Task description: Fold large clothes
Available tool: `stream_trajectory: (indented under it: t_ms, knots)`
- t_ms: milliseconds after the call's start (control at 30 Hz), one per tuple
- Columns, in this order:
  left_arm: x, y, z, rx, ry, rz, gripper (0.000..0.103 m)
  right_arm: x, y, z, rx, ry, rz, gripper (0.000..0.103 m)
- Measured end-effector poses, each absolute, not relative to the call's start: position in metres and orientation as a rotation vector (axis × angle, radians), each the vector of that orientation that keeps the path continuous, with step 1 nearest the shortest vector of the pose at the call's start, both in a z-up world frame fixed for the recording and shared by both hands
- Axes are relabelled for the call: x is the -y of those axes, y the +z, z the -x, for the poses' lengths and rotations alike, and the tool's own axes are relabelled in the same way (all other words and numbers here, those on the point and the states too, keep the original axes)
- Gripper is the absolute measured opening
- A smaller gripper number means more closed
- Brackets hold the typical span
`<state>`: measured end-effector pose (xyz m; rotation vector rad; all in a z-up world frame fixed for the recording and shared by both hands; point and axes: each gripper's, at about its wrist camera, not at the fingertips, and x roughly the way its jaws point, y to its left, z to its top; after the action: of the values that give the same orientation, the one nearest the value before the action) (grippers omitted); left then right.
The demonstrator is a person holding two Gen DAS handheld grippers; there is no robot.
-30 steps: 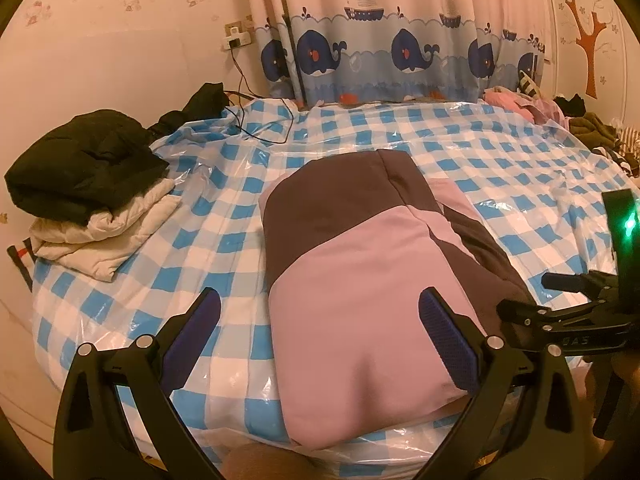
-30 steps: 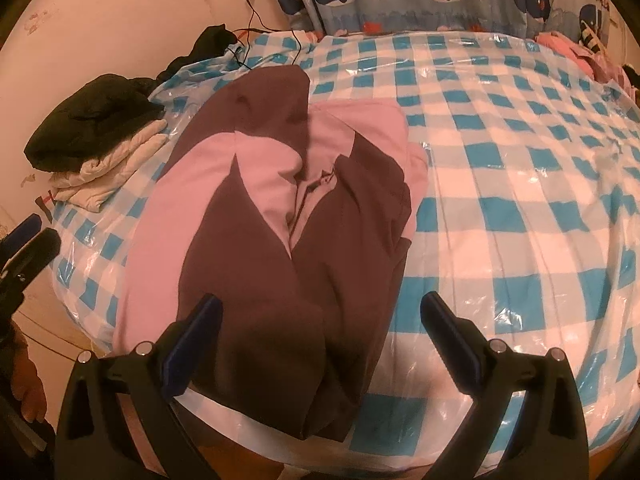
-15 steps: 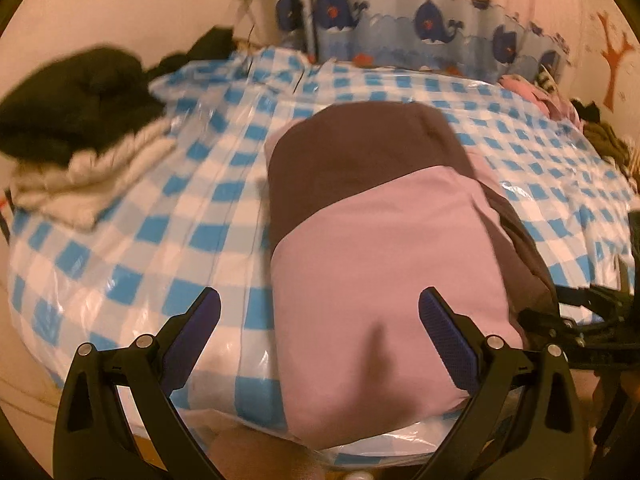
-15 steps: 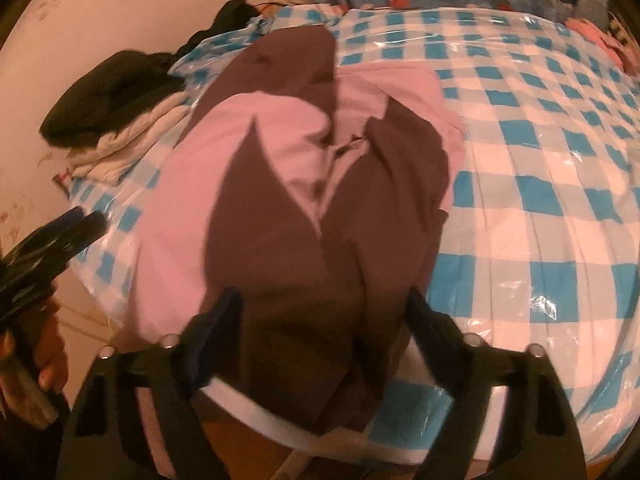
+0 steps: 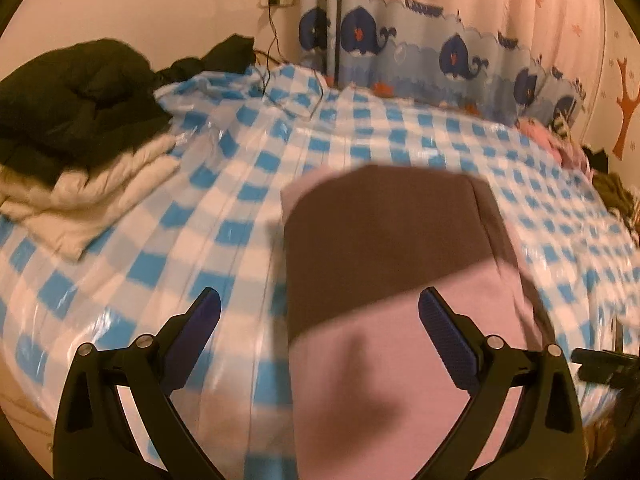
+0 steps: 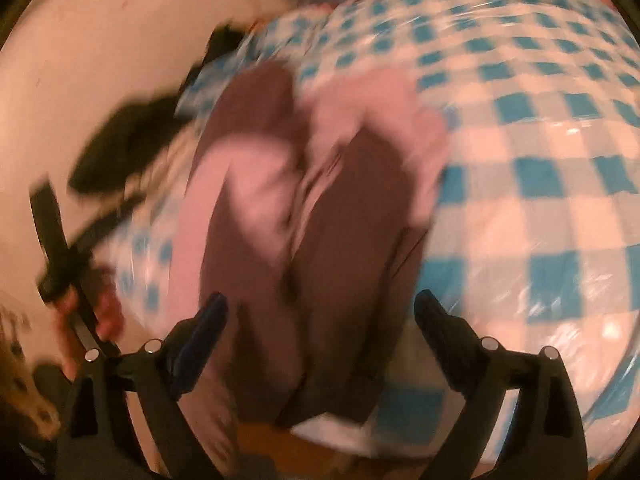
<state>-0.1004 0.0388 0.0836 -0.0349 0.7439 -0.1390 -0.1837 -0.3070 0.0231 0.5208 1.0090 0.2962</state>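
A large pink and dark brown garment (image 5: 400,280) lies partly folded on the blue-and-white checked bed (image 5: 240,208). My left gripper (image 5: 320,320) is open and empty, low over the garment's near left edge. In the right wrist view the garment (image 6: 320,220) shows blurred, with its brown sleeves folded inward. My right gripper (image 6: 320,320) is open and empty, just above the garment's near brown end. The left gripper and the hand holding it show at the left of the right wrist view (image 6: 68,272).
A stack of folded black and white clothes (image 5: 80,128) sits at the bed's left. A cable (image 5: 280,80) runs from a wall socket onto the bed. More clothes (image 5: 560,140) lie at the far right. Whale curtains (image 5: 440,52) hang behind.
Both grippers have moved forward and down towards the garment's near edge. The right wrist view has tilted and blurred. Both stay open.
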Motion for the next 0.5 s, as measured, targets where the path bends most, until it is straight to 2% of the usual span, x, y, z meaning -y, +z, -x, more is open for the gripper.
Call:
stream_trajectory:
  t_ms: [167, 333, 500]
  knots:
    - [-0.020, 0.083, 0.042, -0.725, -0.142, 0.027, 0.095, 0.356, 0.005, 0.124, -0.963, 0.183, -0.689, 0.092]
    - [0.030, 0.038, 0.008, -0.833, -0.211, -0.028, 0.095, 0.339, -0.042, 0.073, -1.006, 0.366, -0.918, 0.094]
    - [0.071, 0.024, 0.028, -0.841, -0.270, -0.105, 0.093, 0.317, -0.019, 0.078, -0.841, 0.674, -0.938, 0.097]
